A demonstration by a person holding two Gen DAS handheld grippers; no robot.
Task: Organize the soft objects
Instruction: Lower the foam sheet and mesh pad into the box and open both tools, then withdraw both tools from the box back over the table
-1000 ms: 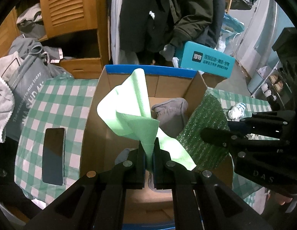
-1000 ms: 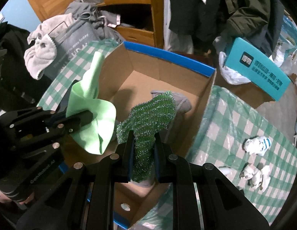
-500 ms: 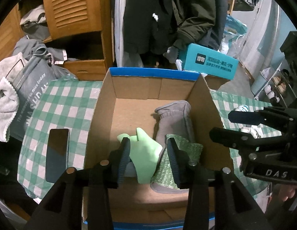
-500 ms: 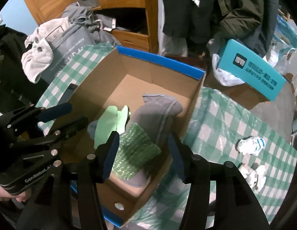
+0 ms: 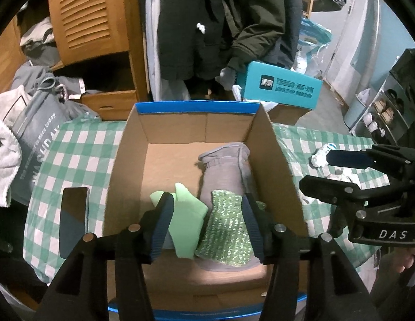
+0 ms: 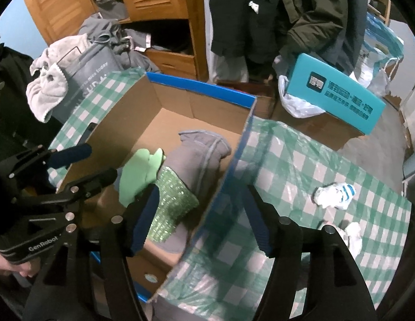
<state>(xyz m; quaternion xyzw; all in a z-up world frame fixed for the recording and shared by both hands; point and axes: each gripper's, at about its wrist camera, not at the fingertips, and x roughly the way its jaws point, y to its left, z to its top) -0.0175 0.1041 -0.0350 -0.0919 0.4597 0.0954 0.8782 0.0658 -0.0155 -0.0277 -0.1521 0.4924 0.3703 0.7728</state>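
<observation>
Left wrist view: your left claw (image 5: 206, 218) and right claw (image 6: 199, 215) have just spread, light green cloth (image 5: 187, 220) and sparkly green cloth (image 5: 226, 230) now lying in the cardboard box (image 5: 127, 165) — two items stowed.

A cardboard box (image 5: 127, 160) is set on the checked tablecloth (image 5: 81, 155). Inside it, a cloth (image 5: 188, 214) is laid left of a scouring pad (image 5: 226, 227), on a garment (image 5: 226, 165). A phone (image 5: 73, 219) is placed left of the box; rolled socks (image 6: 333, 194) are placed to its right.

A dark phone (image 5: 73, 219) lies on the checked tablecloth (image 5: 81, 149); a teal box (image 5: 279, 88) sits beyond.
</observation>
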